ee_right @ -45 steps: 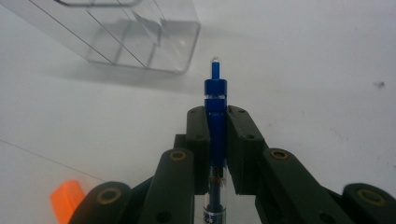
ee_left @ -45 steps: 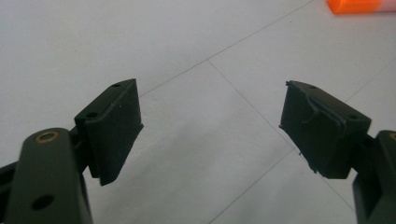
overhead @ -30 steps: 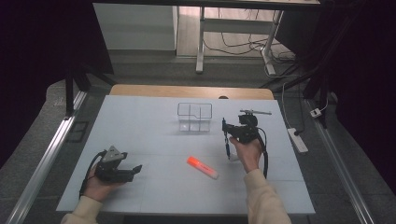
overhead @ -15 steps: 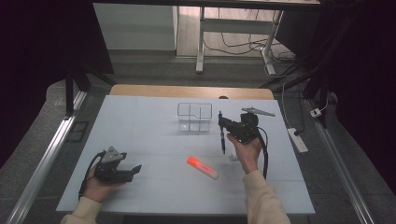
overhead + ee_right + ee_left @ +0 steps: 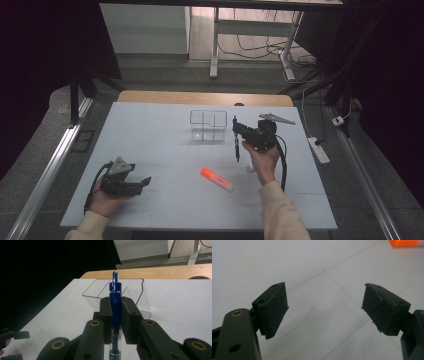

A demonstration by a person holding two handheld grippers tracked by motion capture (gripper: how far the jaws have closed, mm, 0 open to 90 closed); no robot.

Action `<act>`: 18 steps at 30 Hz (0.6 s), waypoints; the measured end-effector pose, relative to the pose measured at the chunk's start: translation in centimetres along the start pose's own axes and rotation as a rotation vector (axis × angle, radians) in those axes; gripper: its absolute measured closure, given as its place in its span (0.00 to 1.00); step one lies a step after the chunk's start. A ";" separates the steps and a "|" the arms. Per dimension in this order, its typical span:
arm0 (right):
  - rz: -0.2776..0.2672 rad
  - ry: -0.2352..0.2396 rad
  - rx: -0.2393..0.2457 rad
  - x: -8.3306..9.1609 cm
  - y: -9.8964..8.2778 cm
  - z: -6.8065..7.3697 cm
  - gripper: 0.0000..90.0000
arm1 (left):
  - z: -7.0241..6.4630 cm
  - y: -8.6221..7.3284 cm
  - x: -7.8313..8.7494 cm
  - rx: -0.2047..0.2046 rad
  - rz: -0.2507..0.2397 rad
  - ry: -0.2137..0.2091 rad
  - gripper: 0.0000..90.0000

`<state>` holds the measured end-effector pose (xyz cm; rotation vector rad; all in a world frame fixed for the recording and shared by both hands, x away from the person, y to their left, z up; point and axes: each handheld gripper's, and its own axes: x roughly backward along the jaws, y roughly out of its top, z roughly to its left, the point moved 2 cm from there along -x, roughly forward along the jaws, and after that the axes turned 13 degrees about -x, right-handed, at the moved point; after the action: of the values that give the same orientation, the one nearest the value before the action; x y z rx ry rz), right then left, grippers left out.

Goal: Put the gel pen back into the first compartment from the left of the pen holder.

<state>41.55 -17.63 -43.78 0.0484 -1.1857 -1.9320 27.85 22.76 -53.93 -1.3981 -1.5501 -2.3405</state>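
Seen from the high view, the right gripper (image 5: 236, 131) is raised above the white table (image 5: 150, 140) with a blue pen (image 5: 235, 145) clamped in its jaws, the pen hanging lengthwise just to the right of the clear plastic organizer (image 5: 208, 125). An orange marker (image 5: 216, 179) lies flat on the table nearer the person, between the two hands. The left gripper (image 5: 142, 183) rests low at the near left, well apart from the pen and the organizer.

Left gripper view: the two black jaws stand wide apart over bare table with nothing between them, and an end of the orange marker (image 5: 405, 242) shows at the top right edge.

Right gripper view: the jaws are closed narrow on the blue pen (image 5: 115, 303), which stands upright between the pads, its tip rising in front of the clear plastic organizer (image 5: 117, 293) with its dividers.
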 end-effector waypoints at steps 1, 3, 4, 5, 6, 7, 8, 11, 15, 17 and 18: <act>-0.001 0.000 0.001 0.0 0.0 0.0 0.89 | 0.0 0.0 0.0 0.000 0.000 0.000 0.23; -0.004 0.002 0.002 0.0 0.0 0.1 0.89 | 0.0 0.0 0.0 0.000 0.000 0.001 0.23; -0.005 0.003 0.003 0.0 0.0 0.1 0.89 | 0.0 0.0 0.0 0.000 0.000 0.001 0.23; -0.006 0.004 0.004 -0.1 0.0 0.1 0.89 | 0.0 0.0 0.0 0.000 0.001 0.000 0.23; -0.007 0.005 0.004 -0.1 0.0 0.1 0.89 | 0.0 0.0 0.0 0.000 0.002 0.000 0.23; -0.006 0.006 0.003 -0.1 0.1 0.1 0.89 | 0.0 0.0 0.0 0.000 0.002 0.000 0.23; -0.007 0.007 0.003 -0.1 0.1 0.1 0.89 | 0.0 0.0 0.0 -0.001 0.002 0.000 0.23; -0.009 0.008 0.005 -0.1 0.1 0.2 0.89 | 0.0 0.0 0.0 -0.001 0.002 0.000 0.23; -0.027 0.030 0.012 0.0 0.4 0.7 0.89 | 0.0 0.0 0.0 -0.001 0.001 0.000 0.23; -0.030 0.034 0.018 0.0 0.5 0.9 0.89 | 0.0 0.0 0.0 -0.002 0.000 0.000 0.23; -0.031 0.037 0.018 0.0 0.5 1.0 0.88 | 0.0 0.0 0.1 -0.002 -0.002 0.001 0.23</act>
<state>41.38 -17.01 -42.85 0.1118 -1.1849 -1.9389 27.80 22.75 -53.88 -1.3970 -1.5497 -2.3438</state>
